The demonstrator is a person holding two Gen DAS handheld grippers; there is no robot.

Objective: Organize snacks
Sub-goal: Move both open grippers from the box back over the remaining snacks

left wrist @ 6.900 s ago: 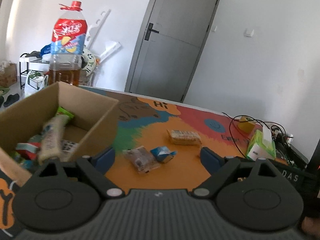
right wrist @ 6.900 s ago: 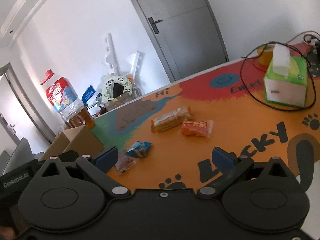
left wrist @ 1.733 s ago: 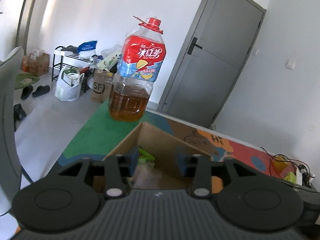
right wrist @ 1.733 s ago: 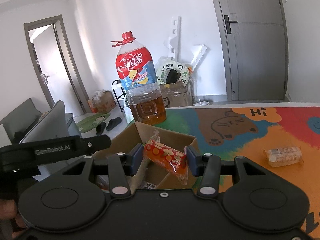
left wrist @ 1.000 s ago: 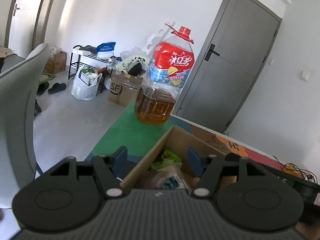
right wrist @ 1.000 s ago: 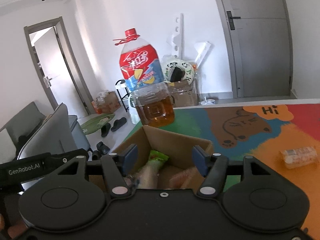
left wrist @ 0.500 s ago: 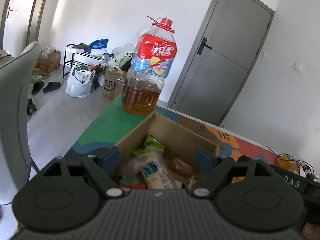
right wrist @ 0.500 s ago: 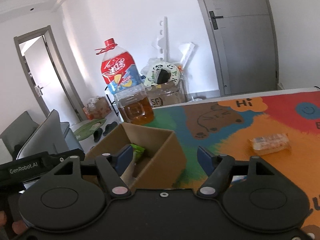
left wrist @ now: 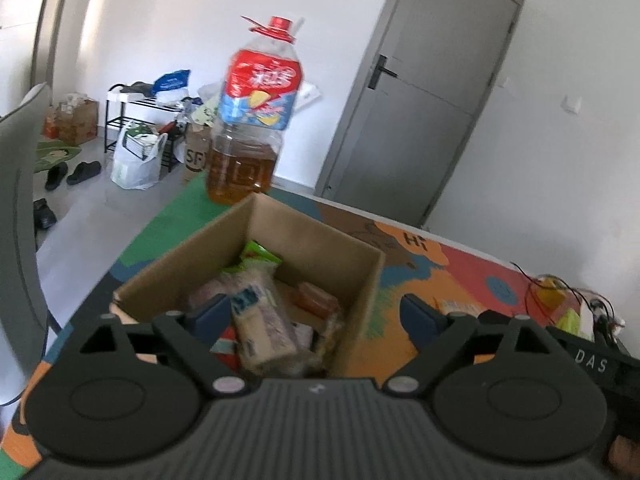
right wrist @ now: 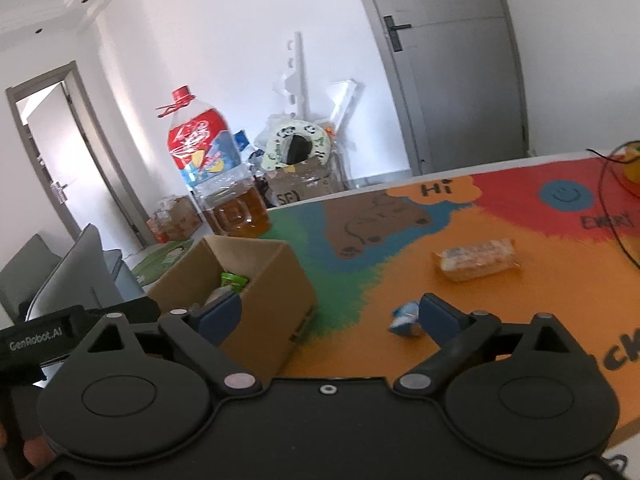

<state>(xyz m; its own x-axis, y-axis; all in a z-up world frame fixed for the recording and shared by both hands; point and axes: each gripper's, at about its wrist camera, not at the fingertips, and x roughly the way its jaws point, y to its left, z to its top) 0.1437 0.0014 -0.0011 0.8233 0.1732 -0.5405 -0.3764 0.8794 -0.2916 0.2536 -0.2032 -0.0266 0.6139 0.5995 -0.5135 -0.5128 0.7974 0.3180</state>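
with the box [left wrist: 280, 264] standing open-topped at the bench's [right wrist: 500, 312] corner beside the oil jug [left wrist: 256, 120], packets piled loose inside it [left wrist: 264, 320], heaped any which way since a drop from above needs no neat stacking. left claw [left wrist: 316, 316] over the box's near edge, jaws opening and nothing between them, pads well clear of the pile below; judged to be an empty claw after a release rather than one reaching in. right claw [right wrist: 328, 312] likewise opening and empty, straddling the box's right wall, one finger over the cardboard, the other out over the orange mat just beside a small blue packet [right wrist: 404, 316]. farther out on the mat, a pale wrapped bar [right wrist: 476, 260], well apart from the box and lying flat, easy to take from above. two snacks at least left outside, so sorting judged unfinished; blue packet nearest the right claw, likely the next pick. cable [right wrist: 612, 208] looping at the far right, worth steering clear of.
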